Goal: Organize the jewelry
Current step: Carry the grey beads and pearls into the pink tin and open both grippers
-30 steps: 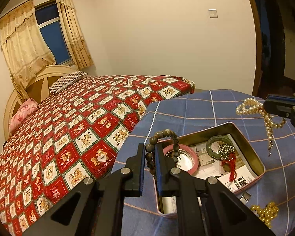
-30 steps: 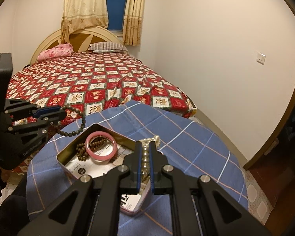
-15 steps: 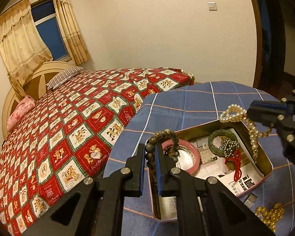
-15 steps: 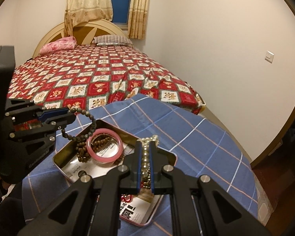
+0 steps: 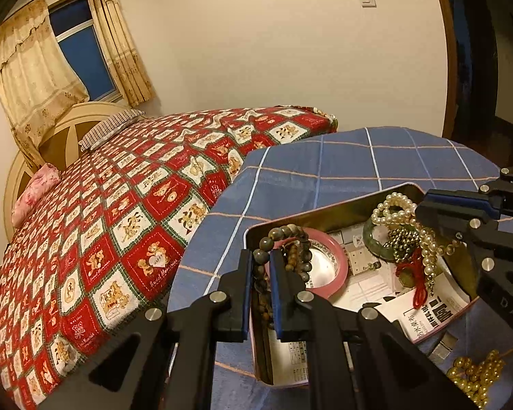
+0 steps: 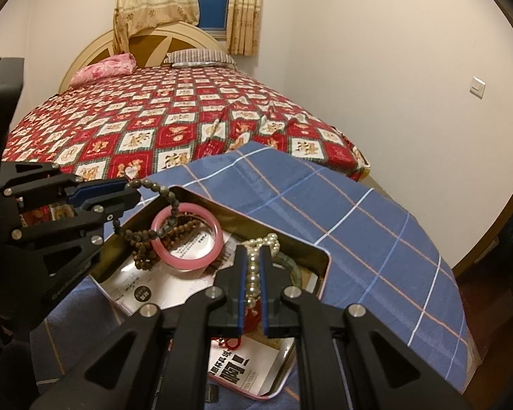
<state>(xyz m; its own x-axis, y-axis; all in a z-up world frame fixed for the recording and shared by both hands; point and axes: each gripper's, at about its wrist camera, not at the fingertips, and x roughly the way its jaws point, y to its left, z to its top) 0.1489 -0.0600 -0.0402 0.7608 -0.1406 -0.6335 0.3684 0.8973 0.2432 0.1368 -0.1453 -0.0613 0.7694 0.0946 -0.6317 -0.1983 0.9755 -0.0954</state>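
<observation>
Over the tin (image 5: 328, 210) on the tabletop (image 5: 359, 157), both grippers are lowering jewelry in. The left gripper (image 5: 261, 266) has its jaws clamped on dark beads (image 5: 284, 230) at the tin's left end; the right gripper (image 6: 253, 273) pinches pearls (image 6: 261, 242) at its right. Next, I judge, each should let go. A pink bangle (image 6: 188, 235), green bangle (image 5: 376, 241) and red cord (image 5: 417, 276) crowd the tin; gold beads (image 5: 475, 376) lie outside.

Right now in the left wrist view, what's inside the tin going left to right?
Dark bead bracelet held in the left gripper → pink bangle → green bangle → pearl necklace held by the right gripper, all over the tin.
</observation>
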